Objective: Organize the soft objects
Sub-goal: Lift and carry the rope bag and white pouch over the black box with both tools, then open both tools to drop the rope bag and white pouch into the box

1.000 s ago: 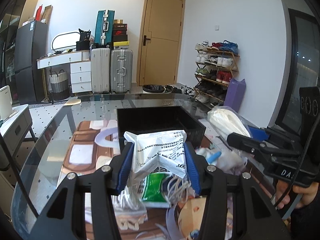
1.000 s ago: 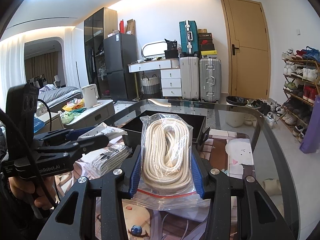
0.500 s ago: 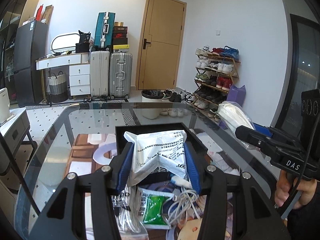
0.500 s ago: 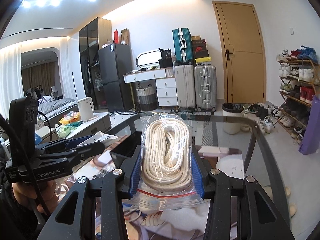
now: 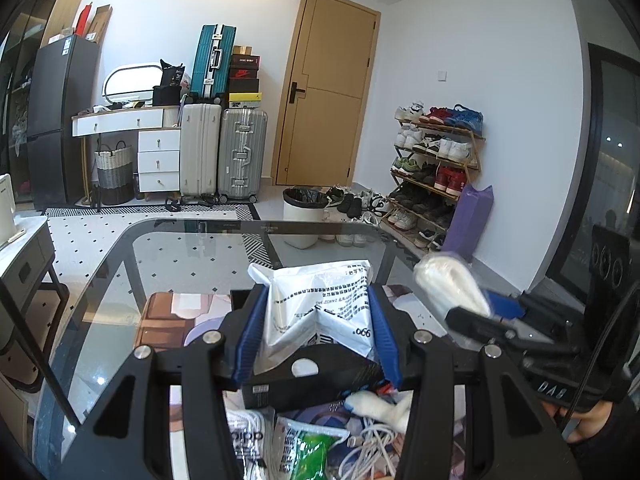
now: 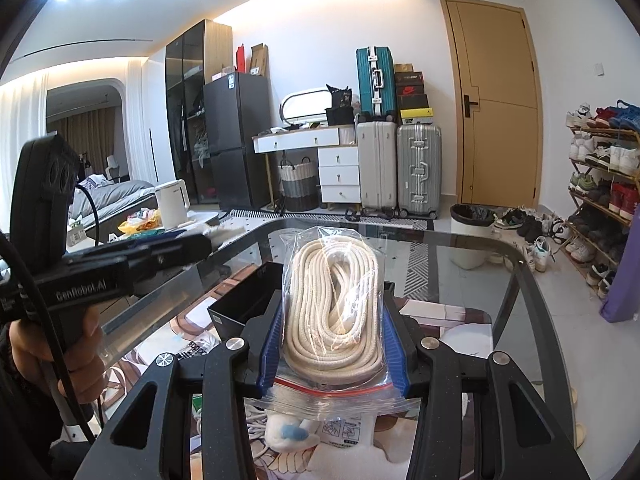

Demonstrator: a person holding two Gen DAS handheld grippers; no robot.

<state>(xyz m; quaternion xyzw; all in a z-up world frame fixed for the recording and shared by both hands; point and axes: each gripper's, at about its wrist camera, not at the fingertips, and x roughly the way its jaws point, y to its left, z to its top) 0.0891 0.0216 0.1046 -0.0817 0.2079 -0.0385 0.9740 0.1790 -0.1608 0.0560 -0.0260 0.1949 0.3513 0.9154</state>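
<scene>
My left gripper (image 5: 316, 332) is shut on a white printed packet (image 5: 320, 308) and holds it up above the black box (image 5: 312, 384). My right gripper (image 6: 334, 320) is shut on a clear zip bag of coiled white rope (image 6: 334, 312), held high over the glass table (image 6: 460, 264). The right gripper also shows in the left wrist view (image 5: 488, 324), with the rope bag's end (image 5: 448, 284) sticking out. The black box shows in the right wrist view (image 6: 244, 300) low on the left. Below lie a green packet (image 5: 308, 452), white cords (image 5: 376, 444) and a small plush (image 6: 288, 432).
The glass table's far edge (image 5: 256, 224) lies ahead. Beyond it stand suitcases (image 5: 222, 156), a white bin (image 5: 304, 216), a shoe rack (image 5: 436, 168) and a door (image 5: 324, 96). A side table with a kettle (image 6: 172, 204) stands at the left.
Both grippers have risen with their loads. The black box and the pile on the table have dropped lower in both views.
</scene>
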